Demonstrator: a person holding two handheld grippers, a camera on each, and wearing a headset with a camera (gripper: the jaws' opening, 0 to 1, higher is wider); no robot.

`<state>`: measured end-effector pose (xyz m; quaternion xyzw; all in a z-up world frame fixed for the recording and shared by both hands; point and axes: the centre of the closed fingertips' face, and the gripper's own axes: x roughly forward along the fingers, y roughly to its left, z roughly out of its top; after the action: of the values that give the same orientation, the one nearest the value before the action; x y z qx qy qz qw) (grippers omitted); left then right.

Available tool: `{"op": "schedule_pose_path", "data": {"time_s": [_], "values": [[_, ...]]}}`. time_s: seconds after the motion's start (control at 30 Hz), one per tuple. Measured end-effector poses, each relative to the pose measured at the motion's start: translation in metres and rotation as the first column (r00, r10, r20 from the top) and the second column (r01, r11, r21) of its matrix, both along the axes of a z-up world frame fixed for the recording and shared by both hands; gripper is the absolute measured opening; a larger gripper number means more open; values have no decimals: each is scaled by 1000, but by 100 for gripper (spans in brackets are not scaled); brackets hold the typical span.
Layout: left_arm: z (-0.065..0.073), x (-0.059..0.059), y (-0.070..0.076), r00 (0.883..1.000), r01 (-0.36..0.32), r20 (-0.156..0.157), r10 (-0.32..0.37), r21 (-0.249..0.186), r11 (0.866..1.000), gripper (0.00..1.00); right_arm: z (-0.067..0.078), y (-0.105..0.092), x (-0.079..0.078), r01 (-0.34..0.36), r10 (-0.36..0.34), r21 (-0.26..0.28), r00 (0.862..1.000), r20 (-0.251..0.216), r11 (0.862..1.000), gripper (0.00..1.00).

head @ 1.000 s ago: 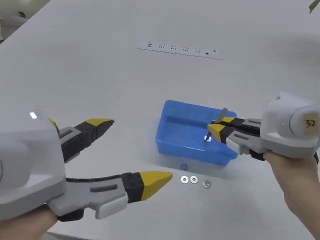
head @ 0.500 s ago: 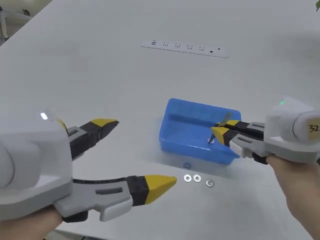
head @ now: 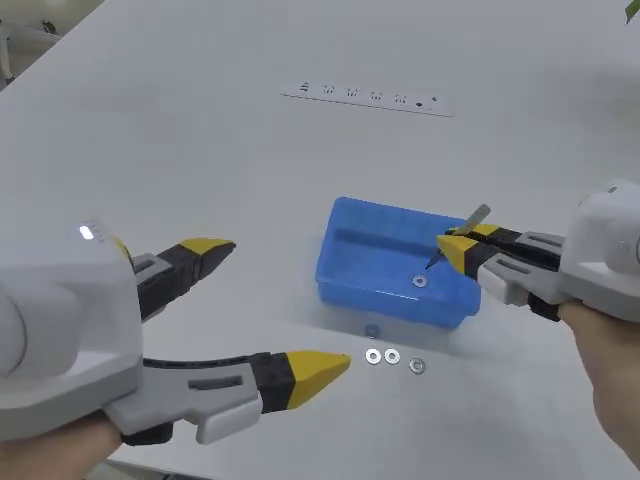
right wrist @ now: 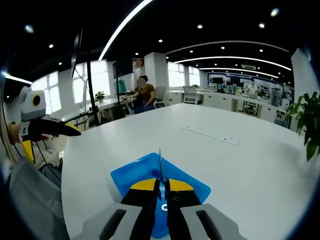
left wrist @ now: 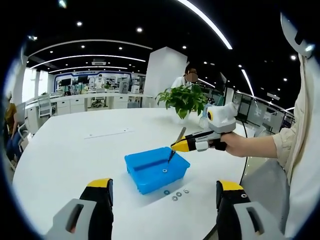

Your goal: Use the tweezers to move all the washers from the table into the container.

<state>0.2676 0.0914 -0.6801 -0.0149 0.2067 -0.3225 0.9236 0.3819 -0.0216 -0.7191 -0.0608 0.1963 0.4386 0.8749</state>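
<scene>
Right tool (head: pixel 452 250) hangs over the right end of the container (head: pixel 380 298), its jaws pinched together on the tweezers (head: pixel 476 217). In the right gripper view the jaws meet, with the thin tweezers blade standing up between them. The tweezers' tip points down into the container, just above one washer (head: pixel 420 283) lying on its floor. We see nothing in the tip, though it is too fine to be sure.

Left tool (head: pixel 282 303) sits low toward the near-left of the surface (head: pixel 200 150), jaws spread wide, nothing in them.

Three washers (head: pixel 392 357) lie in a short row between the container's front wall and the near edge of the surface. A bluish ring (head: pixel 372 331) sits just beside that wall; probably another washer, but we cannot confirm.

We judge a drop-off is done and the trip for the next washer is due. The next move calls for lifting the tip over the front wall and lowering it to the row. The right tool's squeeze must ease so the tips part, then pinch one washer's edge. The washers are flat and thin, so they are likely to slip.
</scene>
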Motion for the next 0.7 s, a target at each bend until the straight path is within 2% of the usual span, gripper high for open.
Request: {"op": "schedule_pose_path", "data": {"time_s": [0.1, 0.2, 0.37, 0.47, 0.7], "values": [[4, 1, -1, 1000, -7, 2, 7, -28, 1000, 86, 11, -2, -8, -4, 4, 12, 1000, 16, 1000, 3], [4, 1, -2, 1000, -9, 1, 9, -36, 999, 86, 21, -4, -18, -4, 3, 42, 1000, 19, 999, 2], [4, 0, -3, 1000, -1, 0, 1, -34, 999, 86, 25, -4, -33, -16, 16, 56, 1000, 10, 998, 2], [2, 0, -4, 1000, 3, -3, -3, -33, 999, 86, 22, -3, -42, -27, 28, 63, 1000, -13, 998, 2], [0, -2, -6, 1000, 13, -7, -13, -27, 1000, 85, -4, 0, -61, -48, 53, 49, 994, -95, 998, 3]]}}
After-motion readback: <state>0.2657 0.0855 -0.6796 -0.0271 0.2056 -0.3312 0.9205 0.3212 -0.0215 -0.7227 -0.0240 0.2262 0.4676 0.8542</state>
